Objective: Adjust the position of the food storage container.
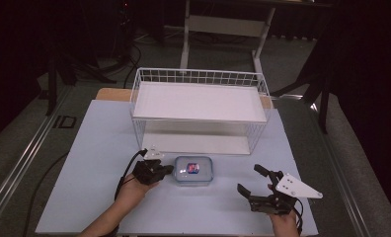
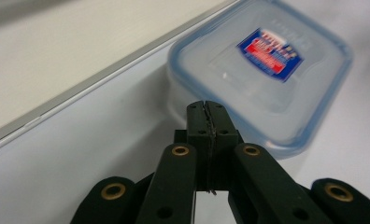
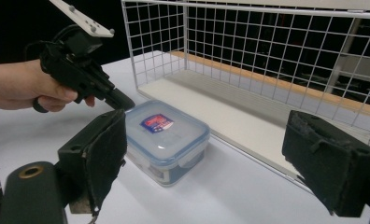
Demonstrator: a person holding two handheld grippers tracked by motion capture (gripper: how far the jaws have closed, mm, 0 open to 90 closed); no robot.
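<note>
A clear plastic container (image 1: 193, 171) with a blue-rimmed lid and a red and blue label lies on the pale table, in front of the wire rack. My left gripper (image 1: 168, 169) is shut with nothing between its jaws. Its tip (image 2: 206, 109) is right at the container's (image 2: 267, 70) left edge; I cannot tell whether it touches. My right gripper (image 1: 251, 180) stands open to the right of the container and apart from it. In the right gripper view its wide jaws (image 3: 216, 158) frame the container (image 3: 167, 140), and the left gripper (image 3: 120, 100) is at the lid's far corner.
A white wire rack (image 1: 199, 76) with an upper and a lower shelf stands just behind the container. Its lower board (image 2: 80, 56) runs close by the box. The table's (image 1: 95, 148) left and front parts are bare. Cables trail from both grippers.
</note>
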